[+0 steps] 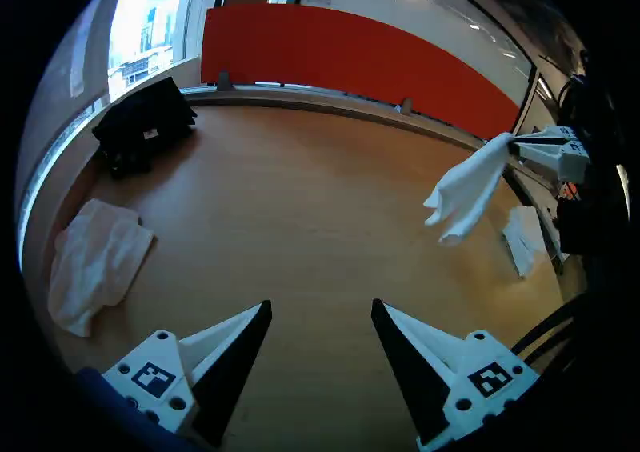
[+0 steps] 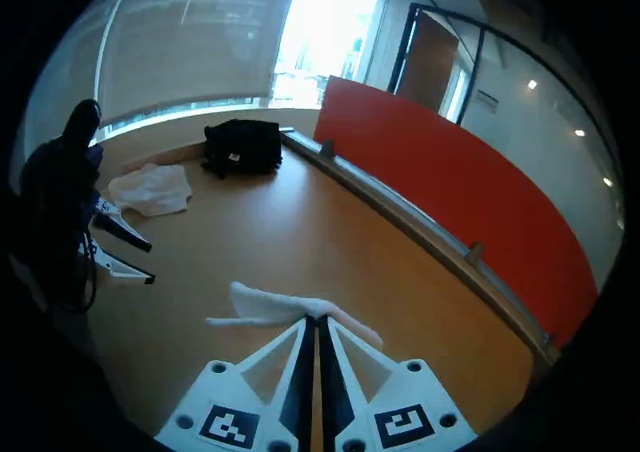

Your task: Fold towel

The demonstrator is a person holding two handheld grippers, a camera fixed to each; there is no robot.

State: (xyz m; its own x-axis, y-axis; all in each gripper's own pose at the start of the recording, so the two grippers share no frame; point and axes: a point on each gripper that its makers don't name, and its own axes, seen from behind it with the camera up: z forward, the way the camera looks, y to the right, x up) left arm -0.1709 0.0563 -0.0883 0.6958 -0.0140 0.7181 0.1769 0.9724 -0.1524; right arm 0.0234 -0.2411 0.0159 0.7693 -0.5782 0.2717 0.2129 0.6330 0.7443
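Hanging a white towel (image 1: 468, 188) lengthwise above the wooden table (image 1: 320, 196), top corner pinched in the closed right gripper (image 2: 318, 320); well off forward-right of the wide-spread, empty left gripper (image 1: 320, 308).

Low in front of us, our left gripper (image 1: 320, 308) hangs above the table (image 1: 320, 196) with its two fingers spread wide apart, bare wood showing between them. Off to the right we see the right gripper (image 1: 516, 144), raised, its tips pinched on one corner of a white towel (image 1: 468, 188) that droops clear of the wood. Below it, near the table's right edge, a white cloth (image 1: 524, 240) lies flat. At the left edge we find a crumpled white heap (image 1: 92, 264), and beyond it, well apart, a black bag (image 1: 144, 124) near the window (image 1: 148, 28). A red panel (image 1: 360, 60) runs along the far side.
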